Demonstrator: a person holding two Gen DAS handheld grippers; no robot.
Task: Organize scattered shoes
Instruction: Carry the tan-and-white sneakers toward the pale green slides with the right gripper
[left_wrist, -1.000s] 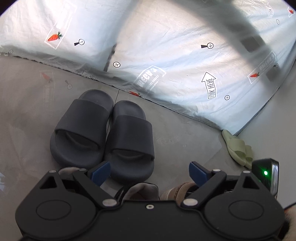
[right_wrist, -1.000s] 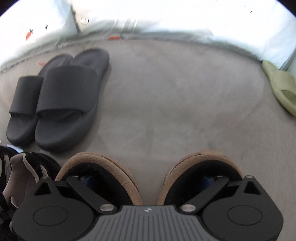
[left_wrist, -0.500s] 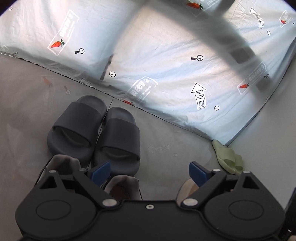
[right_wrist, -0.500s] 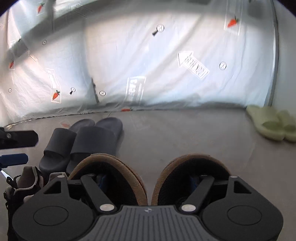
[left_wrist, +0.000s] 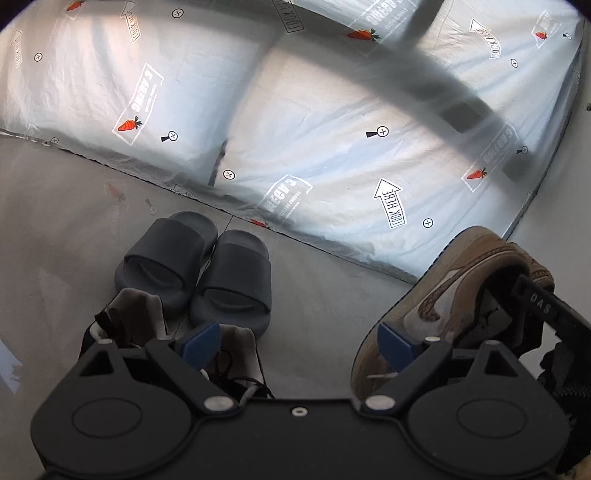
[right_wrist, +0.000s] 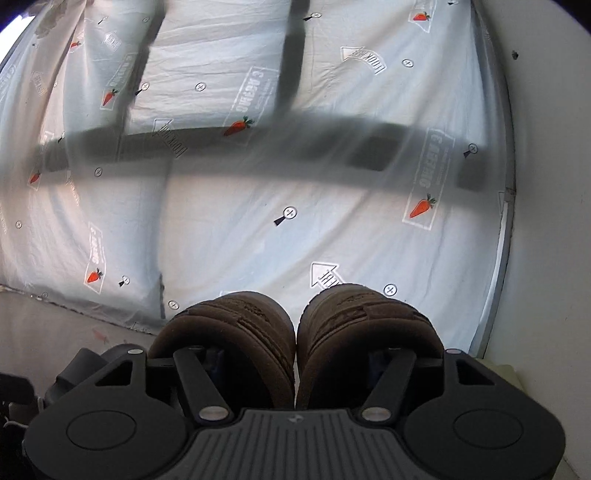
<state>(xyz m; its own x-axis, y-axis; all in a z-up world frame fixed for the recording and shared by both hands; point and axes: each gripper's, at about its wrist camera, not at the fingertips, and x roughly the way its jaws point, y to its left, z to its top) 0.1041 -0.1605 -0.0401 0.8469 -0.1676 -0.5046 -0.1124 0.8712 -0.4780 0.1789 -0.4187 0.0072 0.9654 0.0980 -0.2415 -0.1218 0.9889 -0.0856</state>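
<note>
In the right wrist view a pair of brown sneakers (right_wrist: 236, 325) fills the lower middle, heels toward me and pressed side by side. My right gripper (right_wrist: 295, 358) has one finger inside each shoe; its jaws are closing, squeezing the inner walls together. The left wrist view shows the pair (left_wrist: 454, 291) held tilted above the floor at right. My left gripper (left_wrist: 297, 339) is open with nothing between its blue pads. Below it stand two grey-and-black sneakers (left_wrist: 140, 314), with a pair of dark slides (left_wrist: 195, 266) just beyond.
A translucent plastic sheet (left_wrist: 332, 147) printed with carrots and arrows hangs behind the shoes. Grey floor (left_wrist: 314, 280) lies between the slides and the brown pair. A white wall (right_wrist: 546, 184) stands at right, with something pale green (right_wrist: 506, 373) low beside it.
My right gripper rose and tipped up toward the sheet, and the two brown sneakers came together. My left gripper drew back; the grey sneakers and the raised brown pair came into its view.
</note>
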